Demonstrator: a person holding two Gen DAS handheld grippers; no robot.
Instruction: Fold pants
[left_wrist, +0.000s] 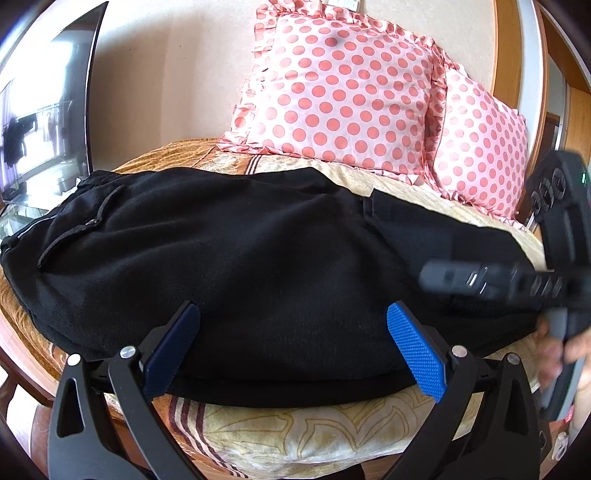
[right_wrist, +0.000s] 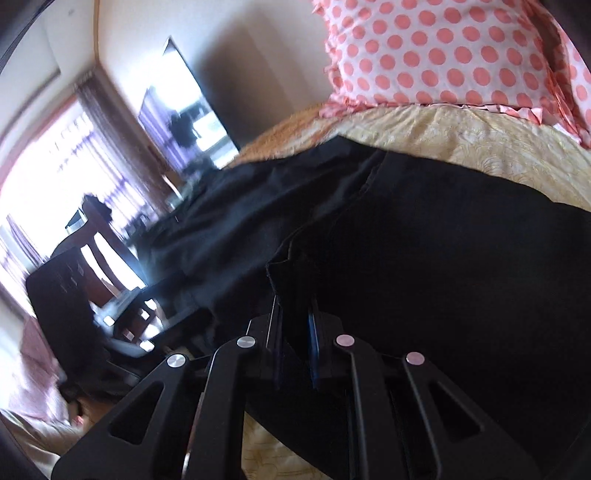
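Black pants (left_wrist: 229, 258) lie across the bed, waistband and zip pocket at the left, legs running right. My left gripper (left_wrist: 291, 325) is open, its blue pads (left_wrist: 415, 350) spread over the near edge of the pants, holding nothing. My right gripper (right_wrist: 295, 317) is shut on a raised fold of the pants (right_wrist: 424, 277) near the leg end. It also shows blurred at the right of the left wrist view (left_wrist: 517, 284), held by a hand.
Two pink polka-dot pillows (left_wrist: 343, 85) stand against the wall behind the pants. The bed has a beige patterned cover (left_wrist: 295, 432) with a wooden edge at the left. A TV screen (left_wrist: 48, 110) stands at the far left. A dark chair (right_wrist: 66, 295) is beyond the bed.
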